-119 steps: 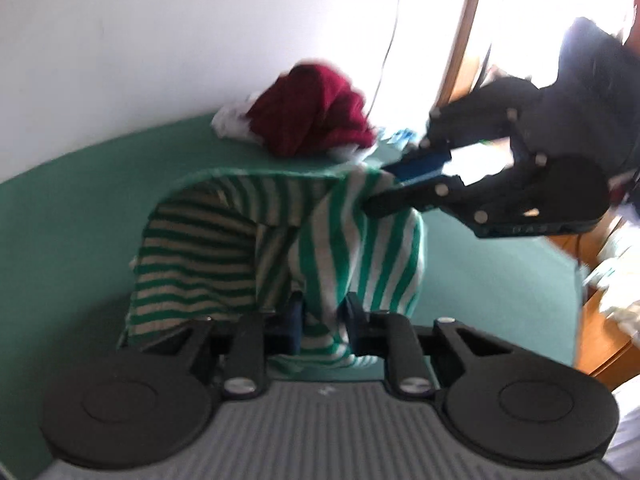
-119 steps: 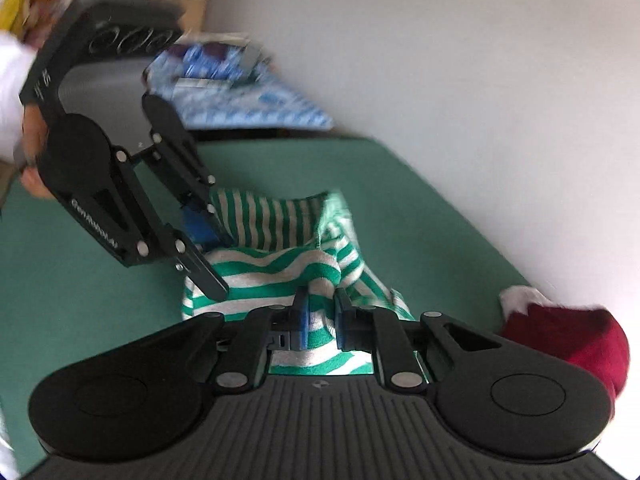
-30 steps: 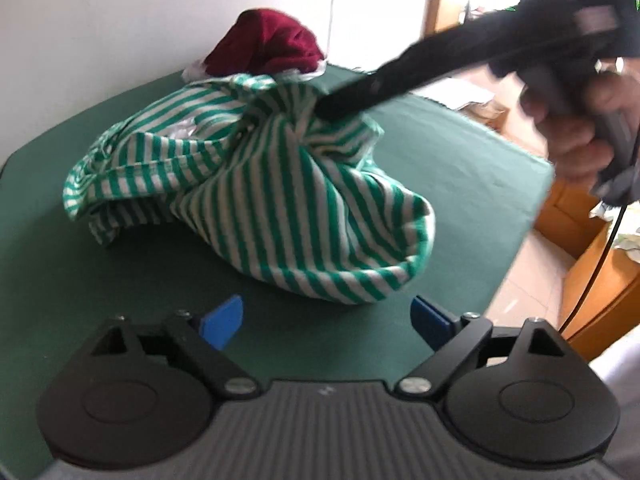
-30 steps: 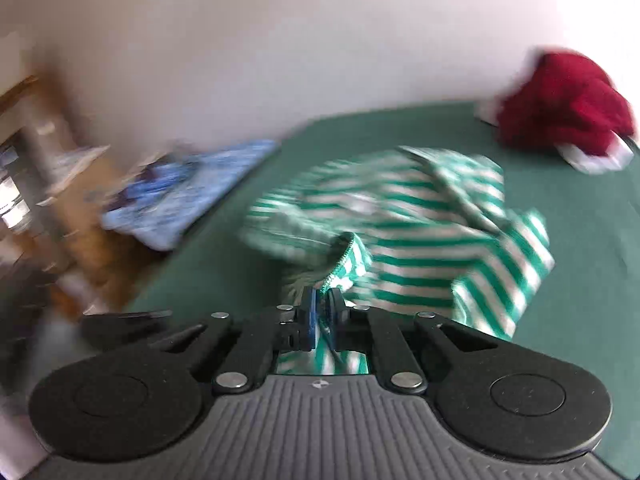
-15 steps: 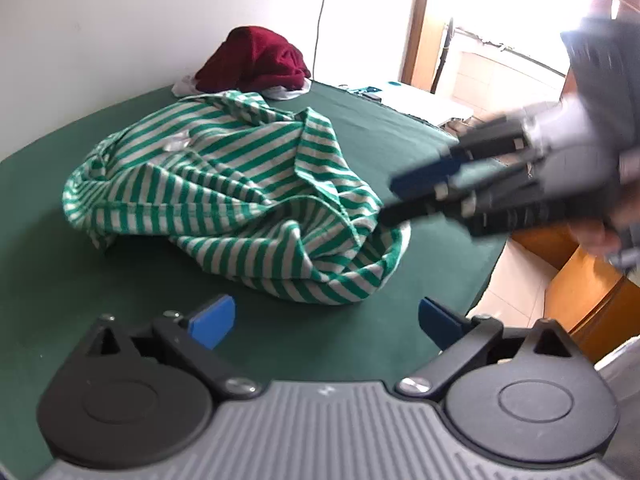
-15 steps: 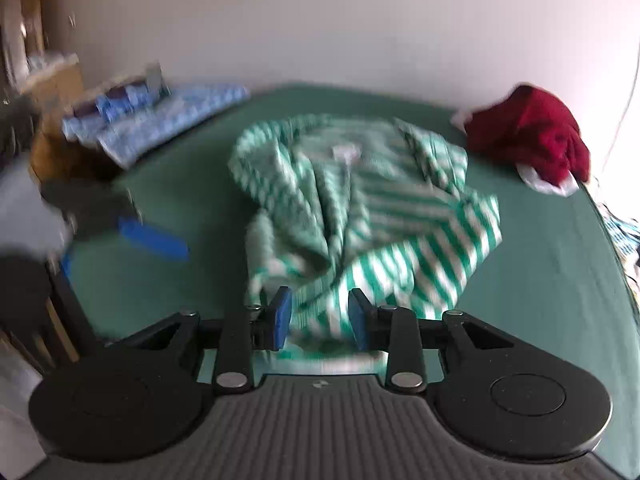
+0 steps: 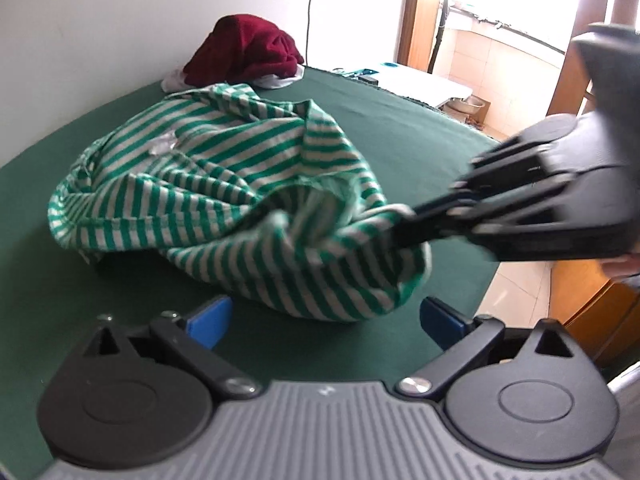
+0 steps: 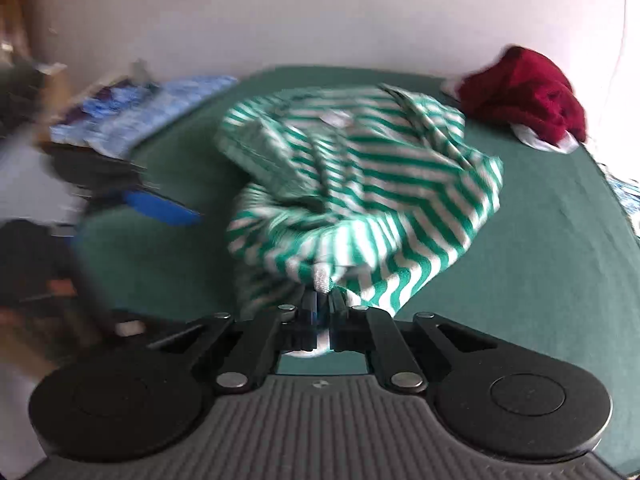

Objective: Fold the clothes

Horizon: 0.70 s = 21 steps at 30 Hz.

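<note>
Looking first through the left wrist camera, the left gripper [image 7: 324,320] fills the bottom of the frame with its two blue fingertips [image 7: 208,320] spread wide and nothing between them. Just beyond them, in the middle of the frame, the green and white striped shirt [image 7: 224,184] lies crumpled in a heap on the green bench [image 7: 408,128]. From the right edge the right gripper [image 7: 404,226] reaches in, and its jaws are closing on a bunched fold at the near right side of the shirt. This fold is pulled a little up from the heap. In the upper middle, near the white wall, a dark red garment [image 7: 244,54] rests on the bench, apart from the shirt.

In the right wrist camera, the right gripper [image 8: 322,312] sits at the bottom centre with its jaws almost pressed together, pinching a white edge of the striped shirt [image 8: 360,172] between the pads. The rest of the shirt spreads over the middle of the frame on the bench [image 8: 540,260]. At the left the left gripper [image 8: 160,204] appears blurred, and its blue fingertip is near the shirt without touching it. The dark red garment [image 8: 532,92] is in the upper right, and a blue patterned cloth [image 8: 140,114] lies in the upper left.
</note>
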Each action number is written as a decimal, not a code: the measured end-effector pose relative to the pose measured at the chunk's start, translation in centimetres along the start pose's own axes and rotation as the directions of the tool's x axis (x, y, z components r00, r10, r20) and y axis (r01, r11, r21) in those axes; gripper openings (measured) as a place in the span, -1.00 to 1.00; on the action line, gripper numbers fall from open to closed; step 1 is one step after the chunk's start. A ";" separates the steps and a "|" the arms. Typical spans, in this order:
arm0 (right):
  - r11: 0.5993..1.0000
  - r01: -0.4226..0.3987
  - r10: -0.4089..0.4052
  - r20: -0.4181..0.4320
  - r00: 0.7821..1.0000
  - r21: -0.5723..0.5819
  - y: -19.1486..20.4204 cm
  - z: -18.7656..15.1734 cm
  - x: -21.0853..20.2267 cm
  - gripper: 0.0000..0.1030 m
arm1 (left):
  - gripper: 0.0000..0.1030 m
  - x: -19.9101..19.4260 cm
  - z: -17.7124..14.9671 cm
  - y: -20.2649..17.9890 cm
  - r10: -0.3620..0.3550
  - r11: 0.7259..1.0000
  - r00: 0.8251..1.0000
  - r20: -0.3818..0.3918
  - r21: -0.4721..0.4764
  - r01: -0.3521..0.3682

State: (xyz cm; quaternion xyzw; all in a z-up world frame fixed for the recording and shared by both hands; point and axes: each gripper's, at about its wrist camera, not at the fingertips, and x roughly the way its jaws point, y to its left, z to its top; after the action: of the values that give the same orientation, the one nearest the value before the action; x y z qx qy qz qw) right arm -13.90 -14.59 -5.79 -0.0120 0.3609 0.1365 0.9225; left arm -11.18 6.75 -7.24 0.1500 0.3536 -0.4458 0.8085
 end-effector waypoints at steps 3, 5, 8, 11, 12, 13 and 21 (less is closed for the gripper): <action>0.995 -0.070 0.069 -0.018 0.997 -0.064 0.4 -0.8 -2.0 -0.89 | 0.94 0.2 -0.5 -0.3 -0.006 0.999 1.000 -0.028 -0.055 0.004; 0.991 -0.069 0.060 -0.084 0.995 -0.114 0.4 -2.0 -1.6 -0.88 | 0.94 0.4 -0.8 -0.8 -0.008 0.997 0.999 -0.048 -0.076 0.004; 0.979 -0.153 0.128 -0.180 0.975 -0.135 0.4 -3.4 -1.2 -0.90 | 0.94 0.4 -0.6 -2.6 0.001 1.000 0.999 -0.041 -0.029 -0.002; 0.977 -0.195 0.185 -0.116 0.976 -0.087 -0.4 -3.1 -2.5 -0.83 | 0.95 0.3 -0.1 -4.5 0.035 0.999 0.999 -0.012 0.035 -0.035; 0.982 -0.185 0.181 -0.075 0.981 -0.049 -1.1 -2.8 -2.8 -0.82 | 0.95 0.4 0.1 -5.1 0.049 0.997 0.999 0.000 0.054 -0.049; 0.985 -0.175 0.174 -0.035 0.984 -0.012 -1.7 -2.4 -3.1 -0.76 | 0.95 0.6 0.2 -5.4 0.056 0.997 0.998 -0.003 0.054 -0.056; 0.976 -0.145 0.142 0.030 0.989 0.160 -4.3 -1.1 -0.6 -0.08 | 0.95 1.8 0.6 -8.0 0.112 0.993 0.993 -0.026 0.051 -0.110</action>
State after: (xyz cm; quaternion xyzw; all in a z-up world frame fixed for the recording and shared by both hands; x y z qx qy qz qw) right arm -13.96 -19.07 -6.50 0.0903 0.3620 0.1729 0.9115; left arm -16.91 0.92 -7.52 0.1960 0.3453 -0.4066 0.8228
